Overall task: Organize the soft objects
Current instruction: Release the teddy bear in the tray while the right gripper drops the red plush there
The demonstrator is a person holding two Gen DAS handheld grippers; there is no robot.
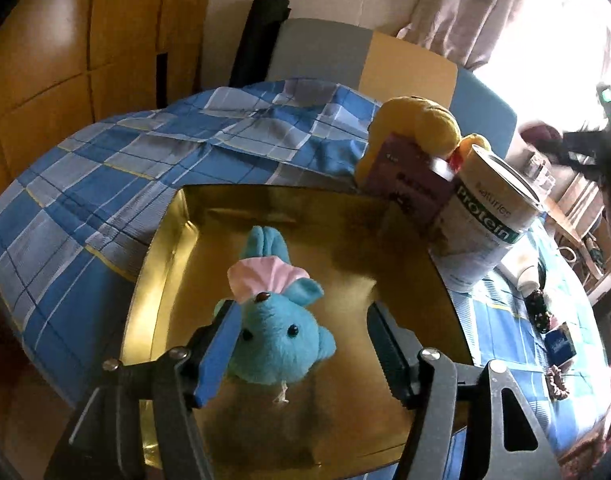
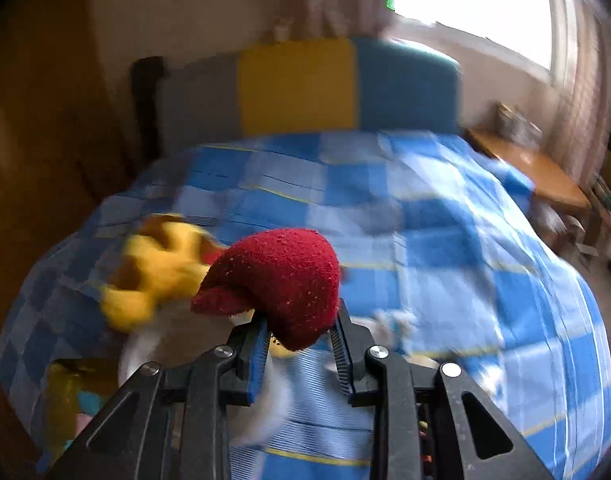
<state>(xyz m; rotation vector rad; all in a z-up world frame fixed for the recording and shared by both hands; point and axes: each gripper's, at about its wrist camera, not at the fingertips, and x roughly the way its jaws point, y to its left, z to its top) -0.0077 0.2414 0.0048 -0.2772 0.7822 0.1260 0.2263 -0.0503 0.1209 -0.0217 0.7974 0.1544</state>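
Note:
A blue plush animal (image 1: pixel 279 344) with a pink frill lies in a shallow gold tray (image 1: pixel 345 248) on the bed. My left gripper (image 1: pixel 301 312) stands open around its head; the left finger is against the plush and the right finger (image 1: pixel 385 344) is well clear of it. In the right wrist view my right gripper (image 2: pixel 301 320) is shut on a dark red soft object (image 2: pixel 281 276), held above the bed. A yellow plush toy (image 2: pixel 157 268) lies blurred below and left of it; the left wrist view shows this yellow plush toy (image 1: pixel 429 120) behind the tray.
A purple box (image 1: pixel 409 184) and a tipped protein can (image 1: pixel 485 224) lean at the tray's far right corner. A white bottle (image 1: pixel 529 276) and small items lie on the blue checked bedcover (image 2: pixel 425 220). A wooden nightstand (image 2: pixel 537 168) stands at the right.

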